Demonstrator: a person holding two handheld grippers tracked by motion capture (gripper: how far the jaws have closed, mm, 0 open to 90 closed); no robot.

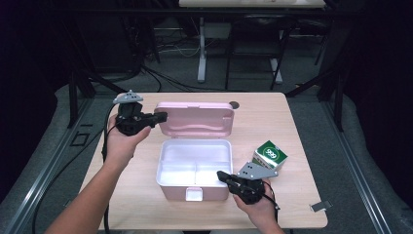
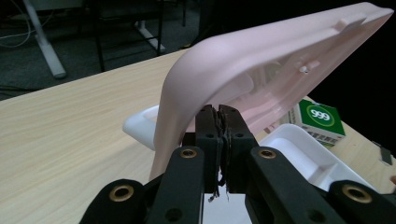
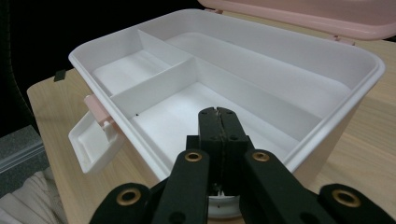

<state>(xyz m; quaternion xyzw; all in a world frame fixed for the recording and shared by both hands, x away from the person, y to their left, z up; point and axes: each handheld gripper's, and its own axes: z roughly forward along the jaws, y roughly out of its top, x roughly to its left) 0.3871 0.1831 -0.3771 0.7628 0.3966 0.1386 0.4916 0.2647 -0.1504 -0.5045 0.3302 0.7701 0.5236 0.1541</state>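
Pink lid [image 1: 195,118] upright beside clenched left gripper [image 1: 160,117]; right gripper [image 1: 221,175] clenched too (green carton [image 1: 271,156] nearby).

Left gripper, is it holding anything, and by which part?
Nothing is held: the left gripper is shut with nothing between its jaws, right beside the raised pink lid.

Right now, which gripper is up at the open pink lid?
The left gripper, at the lid's left edge; the right gripper sits at the box's front right corner.
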